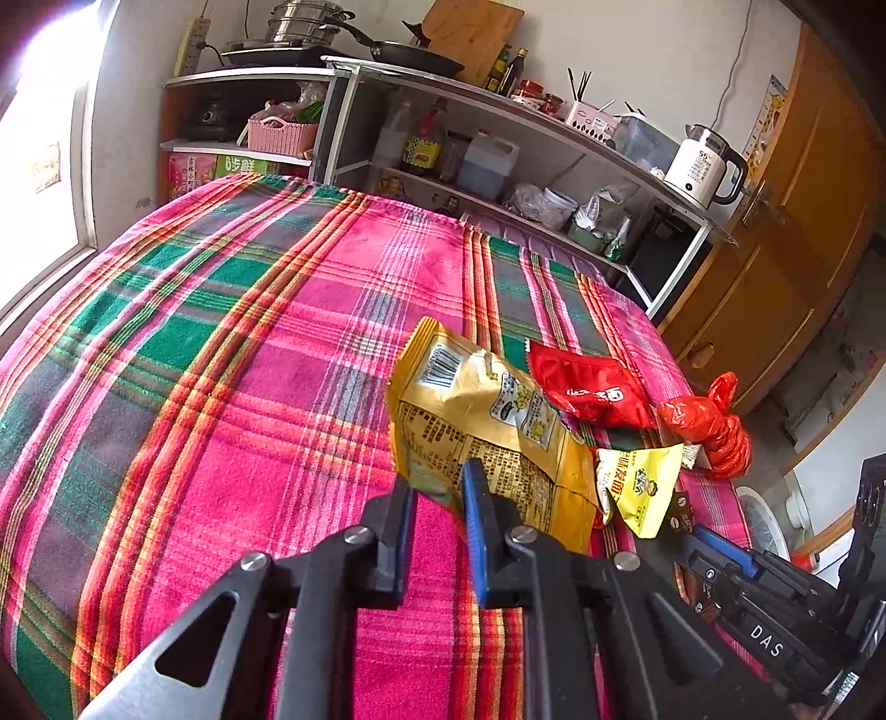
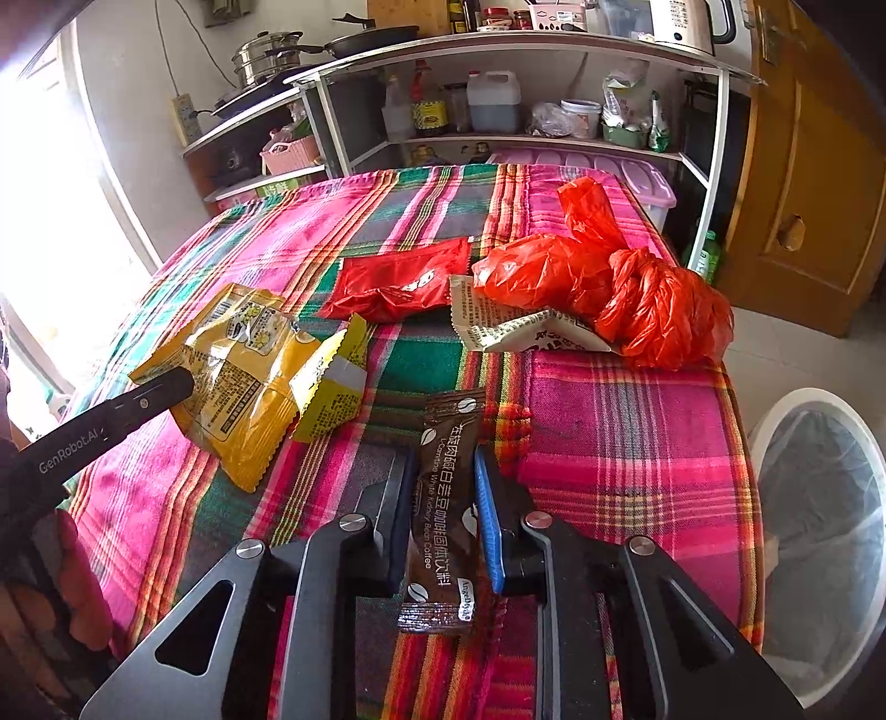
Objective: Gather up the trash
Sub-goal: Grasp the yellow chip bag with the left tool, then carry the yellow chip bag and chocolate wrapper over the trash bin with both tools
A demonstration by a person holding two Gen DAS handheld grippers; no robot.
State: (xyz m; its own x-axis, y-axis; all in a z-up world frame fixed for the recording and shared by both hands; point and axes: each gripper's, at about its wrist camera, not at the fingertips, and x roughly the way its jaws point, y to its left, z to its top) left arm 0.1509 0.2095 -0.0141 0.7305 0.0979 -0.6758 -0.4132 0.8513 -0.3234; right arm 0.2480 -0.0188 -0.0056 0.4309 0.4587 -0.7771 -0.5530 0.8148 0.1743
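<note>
On the plaid-covered table [image 1: 221,360] lie several wrappers. My left gripper [image 1: 440,482] is shut on the lower corner of a big yellow snack bag [image 1: 487,410], which stands up crumpled from the cloth. A small yellow packet [image 1: 642,482] rests against that bag. In the right wrist view my right gripper [image 2: 446,465] is shut on a brown coffee sachet [image 2: 443,498] that lies lengthwise between the pads. Beyond it lie a red wrapper [image 2: 398,282], a white printed wrapper [image 2: 515,321] and a knotted red plastic bag [image 2: 609,288].
A white bin with a clear liner [image 2: 819,498] stands on the floor off the table's right edge. A kitchen shelf unit [image 2: 498,50] with bottles, pans and a kettle backs the table. A wooden door [image 2: 803,194] is at the right, a bright window at the left.
</note>
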